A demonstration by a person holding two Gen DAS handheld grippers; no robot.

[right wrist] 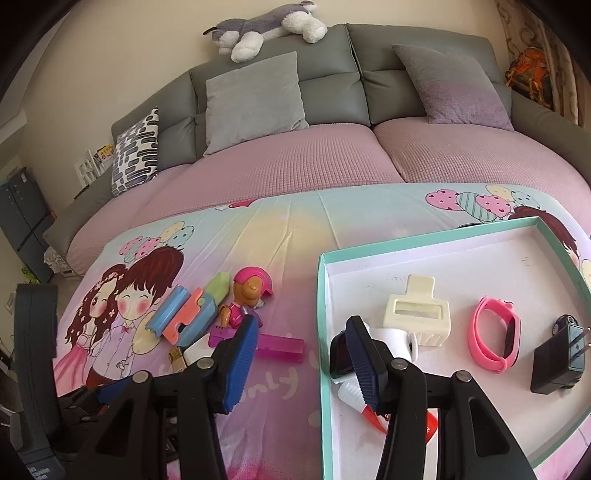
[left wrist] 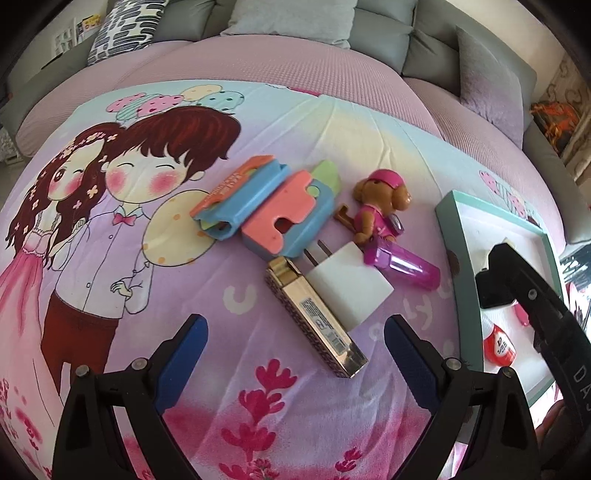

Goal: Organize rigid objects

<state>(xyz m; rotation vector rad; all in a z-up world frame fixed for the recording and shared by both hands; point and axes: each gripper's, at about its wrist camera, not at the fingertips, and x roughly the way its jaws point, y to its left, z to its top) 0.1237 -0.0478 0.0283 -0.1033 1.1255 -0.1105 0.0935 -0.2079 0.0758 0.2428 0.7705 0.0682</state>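
Observation:
Loose objects lie on the cartoon cloth: a blue-and-coral toy (left wrist: 266,206) (right wrist: 184,317), a gold lighter (left wrist: 317,321), a white charger (left wrist: 343,288), a purple lighter (left wrist: 402,264) (right wrist: 273,345) and a pink dog figure (left wrist: 380,206) (right wrist: 247,295). My left gripper (left wrist: 295,365) is open and empty, just short of the gold lighter. My right gripper (right wrist: 303,362) is open and empty above the left rim of the teal tray (right wrist: 320,306) (left wrist: 461,266). The tray holds a white clip (right wrist: 417,314), a pink wristband (right wrist: 495,339), a black charger (right wrist: 557,358) and a glue bottle (right wrist: 369,406).
The cloth lies on a round pink bed with grey cushions (right wrist: 255,99) and a patterned pillow (right wrist: 135,151) behind. A plush dog (right wrist: 266,26) lies on the headboard. The right gripper's body (left wrist: 535,302) hangs over the tray in the left wrist view.

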